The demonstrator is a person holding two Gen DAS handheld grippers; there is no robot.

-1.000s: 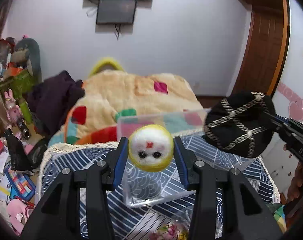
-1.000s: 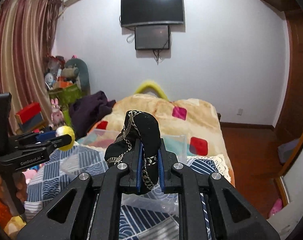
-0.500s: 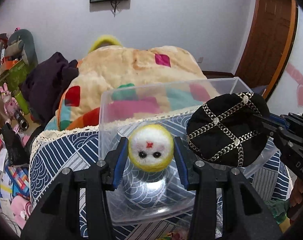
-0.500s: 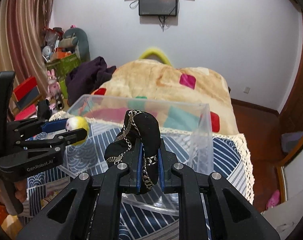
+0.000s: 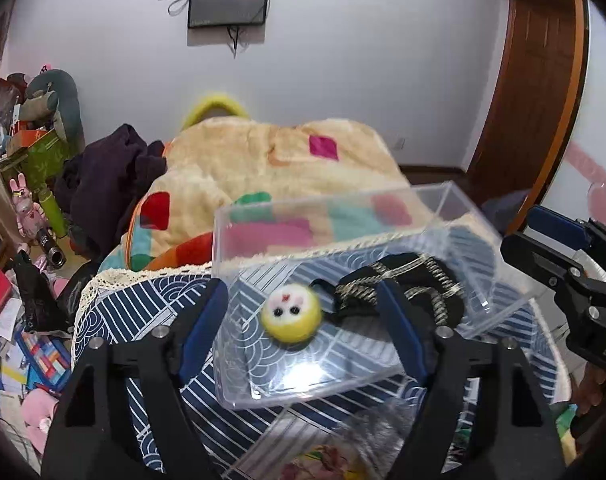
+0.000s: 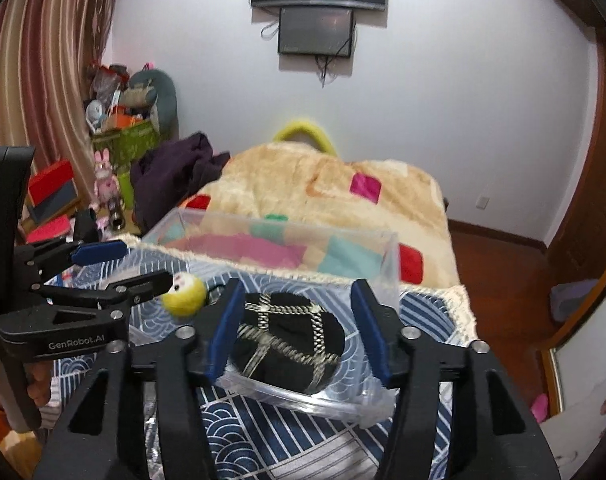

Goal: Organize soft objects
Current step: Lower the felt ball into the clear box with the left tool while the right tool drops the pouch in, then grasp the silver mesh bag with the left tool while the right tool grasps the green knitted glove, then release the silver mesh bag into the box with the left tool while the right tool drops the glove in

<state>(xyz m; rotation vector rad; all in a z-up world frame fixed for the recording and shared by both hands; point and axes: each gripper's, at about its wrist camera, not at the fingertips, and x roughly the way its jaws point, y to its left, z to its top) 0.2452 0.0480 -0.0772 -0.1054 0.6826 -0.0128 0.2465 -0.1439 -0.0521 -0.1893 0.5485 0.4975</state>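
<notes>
The clear bin [image 5: 443, 216] holds the ball [image 5: 291, 318] and hat [image 6: 289, 334] (both clamped a second ago); both grippers [image 5: 303, 332] [image 6: 299, 328] now released.

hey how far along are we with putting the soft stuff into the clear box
Nearly done with these two. The yellow felt ball and the black chain-trimmed pouch both sit in the clear plastic box. Nothing is in hand: the left gripper and right gripper are both open. Left: pull the grippers clear. Other soft things may remain out of view.
</notes>
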